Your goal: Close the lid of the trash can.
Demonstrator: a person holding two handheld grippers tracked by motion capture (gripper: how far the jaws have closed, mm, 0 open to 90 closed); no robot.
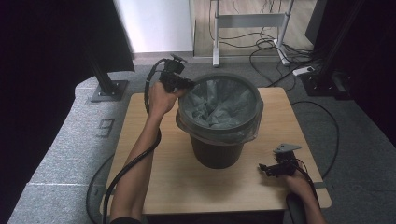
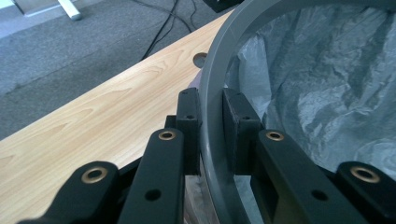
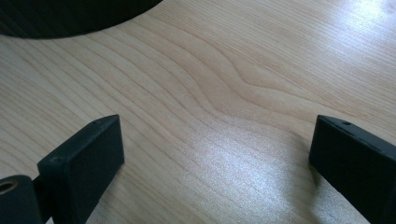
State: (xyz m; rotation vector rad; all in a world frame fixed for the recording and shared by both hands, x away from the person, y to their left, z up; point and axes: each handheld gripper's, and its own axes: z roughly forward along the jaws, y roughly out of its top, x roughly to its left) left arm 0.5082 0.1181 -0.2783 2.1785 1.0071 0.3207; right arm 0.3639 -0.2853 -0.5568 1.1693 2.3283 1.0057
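A dark grey bin (image 1: 218,151) stands mid-table, lined with a pale translucent bag (image 1: 219,105) held under a grey rim ring (image 1: 254,95). My left gripper (image 1: 187,85) is at the bin's far-left edge, shut on the rim ring. In the left gripper view the ring (image 2: 210,79) runs between the two black jaws, one jaw outside, one inside against the bag (image 2: 327,84). My right gripper (image 1: 264,169) rests low over the table's front right, open. In the right gripper view its pads (image 3: 84,163) stand wide apart above bare wood, with the bin's dark base (image 3: 70,16) at the top left.
The light wooden table (image 1: 154,186) has a cable hole (image 2: 201,59) near its far edge. Beyond it lie grey carpet, loose cables (image 1: 271,46), a power strip (image 1: 303,70), a desk frame (image 1: 247,23) and black stands (image 1: 107,88) at either side.
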